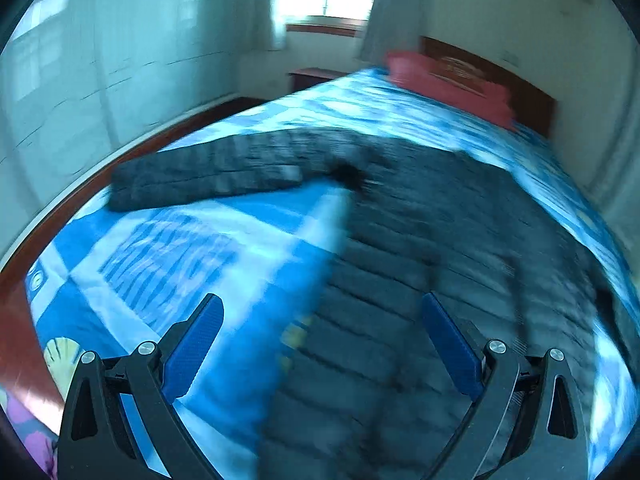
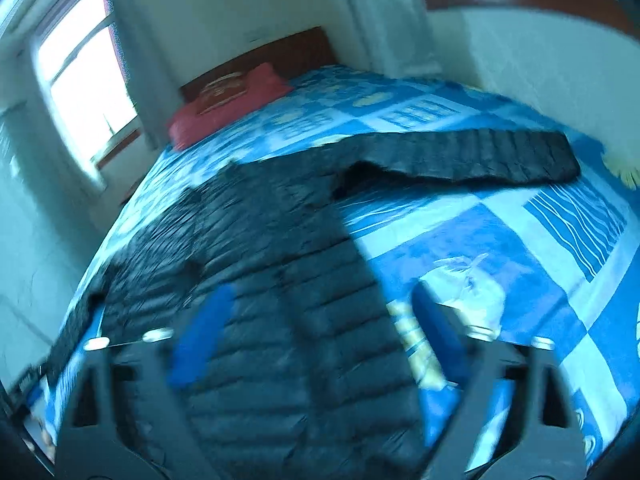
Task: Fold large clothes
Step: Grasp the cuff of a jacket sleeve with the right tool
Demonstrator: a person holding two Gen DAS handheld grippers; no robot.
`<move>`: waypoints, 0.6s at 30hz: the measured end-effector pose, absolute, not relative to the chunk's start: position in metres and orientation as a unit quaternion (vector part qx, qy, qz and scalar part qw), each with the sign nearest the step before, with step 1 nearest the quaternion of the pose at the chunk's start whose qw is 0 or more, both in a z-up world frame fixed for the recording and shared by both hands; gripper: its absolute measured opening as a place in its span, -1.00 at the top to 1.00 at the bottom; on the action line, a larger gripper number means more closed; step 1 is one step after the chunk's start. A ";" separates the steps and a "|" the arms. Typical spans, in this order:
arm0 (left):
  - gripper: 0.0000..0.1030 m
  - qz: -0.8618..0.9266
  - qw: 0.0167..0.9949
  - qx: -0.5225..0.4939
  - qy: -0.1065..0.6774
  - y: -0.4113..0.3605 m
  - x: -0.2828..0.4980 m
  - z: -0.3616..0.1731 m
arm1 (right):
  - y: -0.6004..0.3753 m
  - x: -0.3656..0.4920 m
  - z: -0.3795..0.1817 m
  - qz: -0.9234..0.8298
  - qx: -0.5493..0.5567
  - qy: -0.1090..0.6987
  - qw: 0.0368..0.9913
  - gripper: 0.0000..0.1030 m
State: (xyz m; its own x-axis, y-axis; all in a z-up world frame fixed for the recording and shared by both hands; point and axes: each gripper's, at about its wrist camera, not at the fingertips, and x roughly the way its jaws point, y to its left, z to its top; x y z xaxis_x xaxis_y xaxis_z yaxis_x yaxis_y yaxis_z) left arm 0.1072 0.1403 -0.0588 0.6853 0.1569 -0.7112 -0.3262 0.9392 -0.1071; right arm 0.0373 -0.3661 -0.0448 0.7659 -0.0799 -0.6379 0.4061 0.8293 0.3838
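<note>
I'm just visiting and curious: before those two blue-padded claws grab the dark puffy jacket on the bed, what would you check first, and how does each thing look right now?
1. Jacket lies spread on the bedspread: ok.
2. One sleeve stretched out flat to the side: ok.
3. Left gripper open, nothing between its pads: ok.
4. Right gripper open over the jacket body, not pressing on it: ok.
5. Pink pillow at the headboard, apart from the jacket: ok.
6. Exact hem edge to grab: cannot tell, both views are blurred.
</note>
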 end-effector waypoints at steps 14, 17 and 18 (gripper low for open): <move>-0.90 0.318 0.821 -0.235 0.411 0.289 0.124 -0.154 | -0.592 0.033 -0.133 -0.265 0.460 0.225 0.817 -0.34; -0.90 0.335 0.826 -0.215 0.399 0.284 0.122 -0.155 | -0.618 0.035 -0.146 -0.282 0.474 0.210 0.807 -0.34; -0.90 0.338 0.826 -0.213 0.398 0.283 0.122 -0.155 | -0.623 0.036 -0.149 -0.285 0.477 0.205 0.805 -0.34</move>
State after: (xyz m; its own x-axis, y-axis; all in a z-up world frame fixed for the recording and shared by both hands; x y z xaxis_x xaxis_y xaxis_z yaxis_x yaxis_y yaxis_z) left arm 0.1224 0.2832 -0.1555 0.4545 0.3885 -0.8016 -0.7284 0.6801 -0.0833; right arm 0.0357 -0.6228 -0.1494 0.7534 -0.2631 -0.6026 0.6549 0.3817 0.6522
